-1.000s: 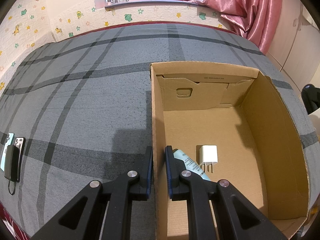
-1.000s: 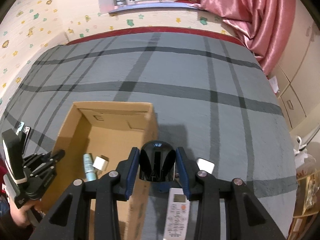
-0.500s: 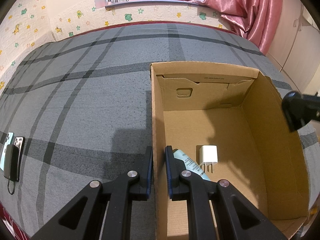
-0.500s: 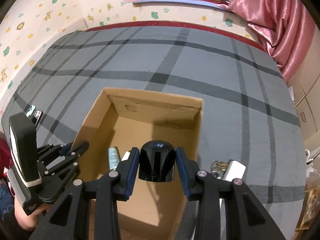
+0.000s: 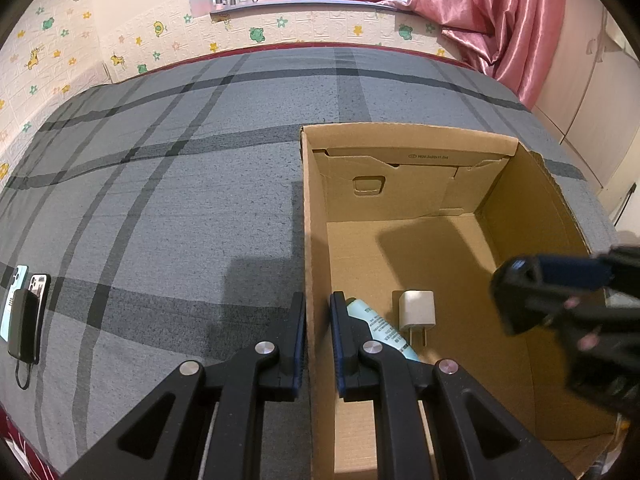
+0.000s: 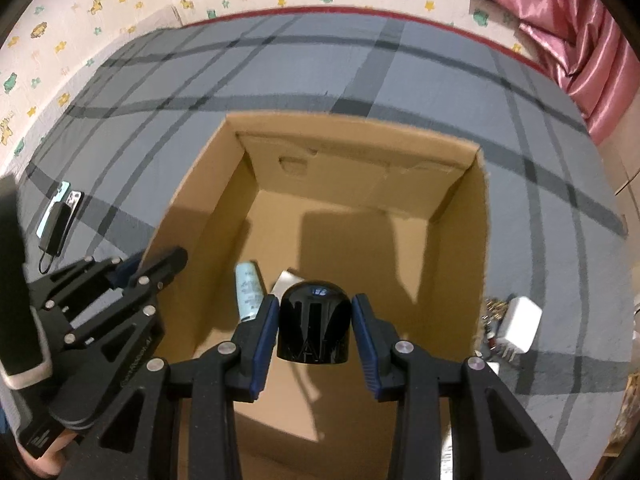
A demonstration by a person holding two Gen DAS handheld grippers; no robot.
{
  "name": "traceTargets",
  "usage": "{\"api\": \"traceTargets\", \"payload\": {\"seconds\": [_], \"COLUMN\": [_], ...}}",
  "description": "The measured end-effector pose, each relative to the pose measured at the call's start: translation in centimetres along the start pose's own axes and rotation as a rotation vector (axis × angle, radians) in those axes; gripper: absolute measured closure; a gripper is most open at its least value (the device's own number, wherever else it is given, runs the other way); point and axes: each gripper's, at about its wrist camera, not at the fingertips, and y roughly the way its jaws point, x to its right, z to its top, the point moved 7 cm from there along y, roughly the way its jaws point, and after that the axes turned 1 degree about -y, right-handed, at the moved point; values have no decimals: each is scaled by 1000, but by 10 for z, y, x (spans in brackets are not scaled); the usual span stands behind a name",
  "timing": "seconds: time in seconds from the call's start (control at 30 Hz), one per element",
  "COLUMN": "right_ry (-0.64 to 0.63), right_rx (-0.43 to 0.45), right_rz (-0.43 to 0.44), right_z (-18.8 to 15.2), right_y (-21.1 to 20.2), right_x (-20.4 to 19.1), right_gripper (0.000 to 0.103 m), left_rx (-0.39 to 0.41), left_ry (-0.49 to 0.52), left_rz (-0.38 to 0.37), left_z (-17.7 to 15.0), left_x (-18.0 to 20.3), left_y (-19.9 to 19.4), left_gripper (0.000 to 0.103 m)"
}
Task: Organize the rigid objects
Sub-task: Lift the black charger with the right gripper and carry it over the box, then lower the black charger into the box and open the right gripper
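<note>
An open cardboard box (image 5: 404, 136) (image 6: 352, 128) stands on the grey plaid bed. Inside lie a light blue tube (image 5: 380, 330) (image 6: 249, 286) and a white charger plug (image 5: 416, 310). My left gripper (image 5: 318, 340) is shut on the box's left wall; it also shows in the right wrist view (image 6: 132, 276). My right gripper (image 6: 314, 332) is shut on a glossy black domed object (image 6: 314, 326) and holds it above the box's inside. It shows blurred at the right of the left wrist view (image 5: 520, 292).
Two phones and a black power bank with a cable (image 5: 24, 316) (image 6: 60, 216) lie on the bed left of the box. A white adapter (image 6: 518, 324) and a bunch of keys (image 6: 494, 308) lie right of the box. Pink curtain (image 5: 500, 20) at the far right.
My right gripper has carried the black object left and forward, from over the box's right wall to above the box's inside. The left gripper has stayed on the box wall.
</note>
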Motion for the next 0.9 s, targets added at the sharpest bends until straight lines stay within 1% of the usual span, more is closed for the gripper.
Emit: {"api": "traceTargets", "payload": {"seconds": [0.3, 0.43, 0.9], "right_ry": [-20, -32, -4], "right_rx": [-108, -132, -124], "right_rz": [-12, -13, -2], "right_z": [-19, -24, -21], "right_y": [36, 44, 47], "right_x": [-9, -10, -4], "right_gripper": [63, 63, 62], "left_rx": [0, 1, 1], "left_ry": [-1, 0, 7], "left_rz": [-1, 0, 7], "left_z": [0, 0, 1], "left_x": [0, 0, -1], "left_y": [0, 0, 0], "left_gripper": [91, 91, 91]}}
